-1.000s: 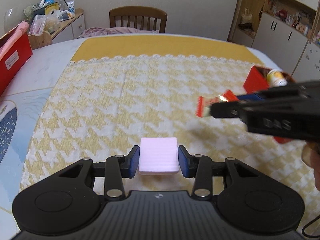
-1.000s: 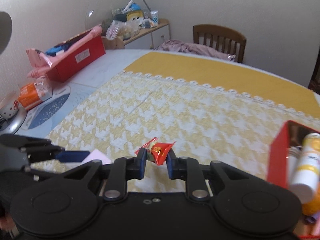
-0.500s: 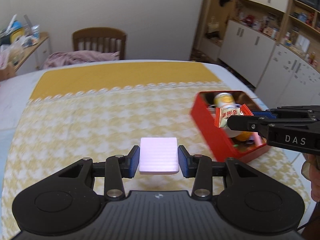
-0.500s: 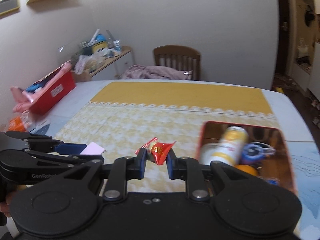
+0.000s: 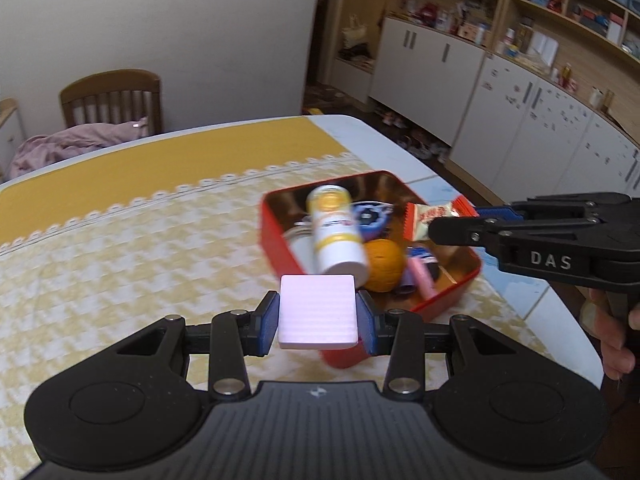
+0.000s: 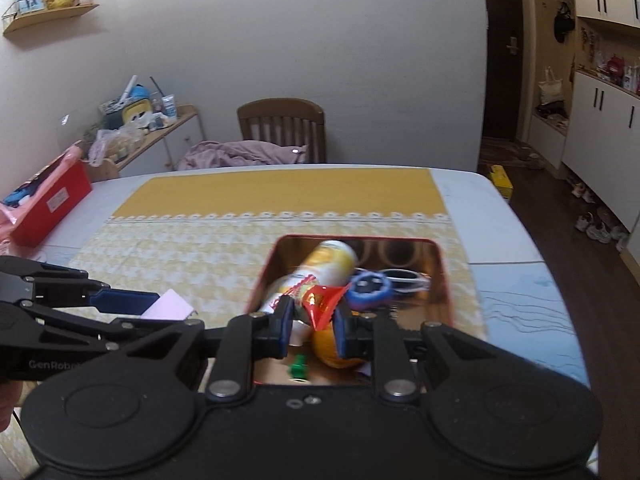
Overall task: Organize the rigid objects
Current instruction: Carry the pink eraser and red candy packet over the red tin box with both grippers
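Note:
My left gripper [image 5: 318, 322] is shut on a flat pale pink block [image 5: 318, 318], held above the near left corner of a red tin [image 5: 276, 240]. My right gripper [image 6: 311, 322] is shut on a red candy wrapper [image 6: 322, 304], held over the same red tin [image 6: 444, 280]. In the left wrist view the right gripper [image 5: 434, 226] holds the wrapper [image 5: 430, 220] over the tin's right side. The tin holds a white and yellow bottle [image 5: 336, 236], an orange ball [image 5: 384, 264], a blue round object [image 5: 370, 218] and small items.
The tin sits near the right edge of a table with a yellow houndstooth cloth [image 5: 120, 260]. A wooden chair [image 6: 282, 128] with pink cloth stands behind the table. A red box [image 6: 48, 204] lies at the far left. White cabinets [image 5: 540, 120] line the right.
Both grippers have swung right, from over the bare cloth to above the red tin, each keeping its hold. The tin now fills the middle of both views.

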The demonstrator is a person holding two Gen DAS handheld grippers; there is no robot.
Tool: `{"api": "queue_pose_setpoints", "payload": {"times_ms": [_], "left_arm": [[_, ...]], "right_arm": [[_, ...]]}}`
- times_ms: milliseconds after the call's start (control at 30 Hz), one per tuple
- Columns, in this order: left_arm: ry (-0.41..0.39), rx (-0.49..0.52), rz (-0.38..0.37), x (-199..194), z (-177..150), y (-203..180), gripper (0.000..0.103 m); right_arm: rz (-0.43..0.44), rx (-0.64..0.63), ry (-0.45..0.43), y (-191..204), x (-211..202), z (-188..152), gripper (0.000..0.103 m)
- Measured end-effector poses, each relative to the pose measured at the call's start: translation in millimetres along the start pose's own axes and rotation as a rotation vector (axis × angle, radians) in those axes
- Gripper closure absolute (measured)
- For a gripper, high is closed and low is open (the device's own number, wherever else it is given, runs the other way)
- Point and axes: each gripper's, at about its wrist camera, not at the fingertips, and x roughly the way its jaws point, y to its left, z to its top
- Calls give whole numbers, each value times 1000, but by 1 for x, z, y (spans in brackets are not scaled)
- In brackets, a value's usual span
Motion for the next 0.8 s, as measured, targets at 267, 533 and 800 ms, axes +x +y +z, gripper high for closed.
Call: {"api": "queue_pose_setpoints", "payload": {"times_ms": [267, 533, 800], "left_arm": [[74, 12, -24, 33, 12, -33, 63], [157, -21, -1, 69, 22, -53, 63], [198, -40, 50, 93, 29, -63, 63]], "right_arm": [[-38, 0, 18, -38, 3, -4, 83], [-40, -7, 43, -65, 16, -6, 83], [-26, -50, 103, -70, 40, -6, 83]]}}
